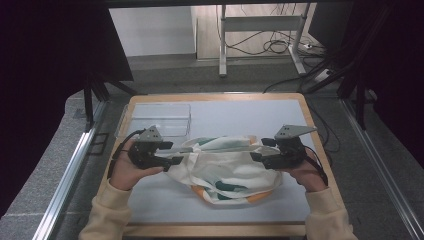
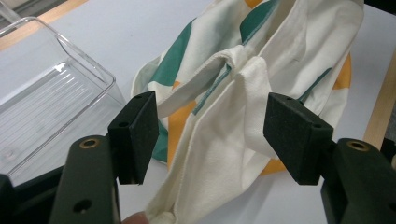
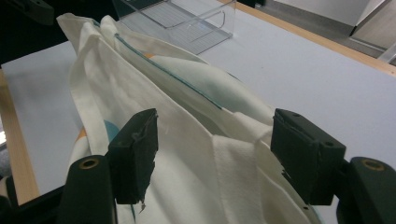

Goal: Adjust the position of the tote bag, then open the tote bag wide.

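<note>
1. My left thumb [image 2: 137, 218] is cut off by the bottom edge of my left gripper view.
2. The clear tray [image 2: 42, 93] runs past that view's left edge.
3. The cloth bag [image 3: 177, 140] runs below my right gripper view's bottom edge.

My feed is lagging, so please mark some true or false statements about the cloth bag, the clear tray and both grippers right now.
1. The white cloth bag with green and orange print lies between the two grippers. True.
2. The clear plastic tray holds the bag. False: the tray is empty, beside the bag.
3. The left gripper is open around bag fabric. True.
4. The right gripper is clamped shut. False: its jaws stand apart.
</note>
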`<state>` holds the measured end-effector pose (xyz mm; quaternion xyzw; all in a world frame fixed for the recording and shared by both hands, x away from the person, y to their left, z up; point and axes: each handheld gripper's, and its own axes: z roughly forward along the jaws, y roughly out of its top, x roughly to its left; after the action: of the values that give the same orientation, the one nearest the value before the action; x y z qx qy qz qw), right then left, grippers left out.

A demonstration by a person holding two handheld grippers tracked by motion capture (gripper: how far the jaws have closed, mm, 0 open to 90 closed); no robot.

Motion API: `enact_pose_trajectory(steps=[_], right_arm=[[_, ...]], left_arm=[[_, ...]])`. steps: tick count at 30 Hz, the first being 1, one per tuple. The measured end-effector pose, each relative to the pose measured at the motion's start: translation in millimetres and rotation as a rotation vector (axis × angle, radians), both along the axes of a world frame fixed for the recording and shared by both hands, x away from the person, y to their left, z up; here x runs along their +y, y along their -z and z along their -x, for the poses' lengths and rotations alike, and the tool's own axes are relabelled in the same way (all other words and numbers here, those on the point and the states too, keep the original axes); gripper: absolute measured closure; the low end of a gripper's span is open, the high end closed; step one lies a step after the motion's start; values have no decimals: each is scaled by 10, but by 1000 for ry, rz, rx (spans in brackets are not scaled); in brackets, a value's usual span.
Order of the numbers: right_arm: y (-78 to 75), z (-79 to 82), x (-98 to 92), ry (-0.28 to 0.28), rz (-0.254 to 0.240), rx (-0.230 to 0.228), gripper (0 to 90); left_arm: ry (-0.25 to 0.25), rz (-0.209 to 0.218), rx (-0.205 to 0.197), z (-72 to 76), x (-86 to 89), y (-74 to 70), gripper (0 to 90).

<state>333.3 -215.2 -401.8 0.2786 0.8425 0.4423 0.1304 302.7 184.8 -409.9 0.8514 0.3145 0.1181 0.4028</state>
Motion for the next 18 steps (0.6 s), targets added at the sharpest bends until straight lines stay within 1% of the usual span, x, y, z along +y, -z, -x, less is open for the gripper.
enact_pose_trajectory(steps=[4,7,9,10,12,18], right_arm=[[-6,22,36,-6,0,0,319],[-13,27,39,-9,-3,-6,319],[-10,33,38,-6,1,-5,319],[-6,35,37,-7,1,-6,319],[1,43,36,-10,3,-7,319],[-5,81,42,-22,10,-7,317]], left_arm=[[-1,-3,-8,8,-11,-1,351],[-8,3,-15,5,-5,-12,346],[-10,14,-17,1,-9,-22,345],[-9,17,-18,-4,-11,-28,346],[-5,7,-24,-17,-16,-44,345],[10,7,-31,-53,-69,-73,344]])
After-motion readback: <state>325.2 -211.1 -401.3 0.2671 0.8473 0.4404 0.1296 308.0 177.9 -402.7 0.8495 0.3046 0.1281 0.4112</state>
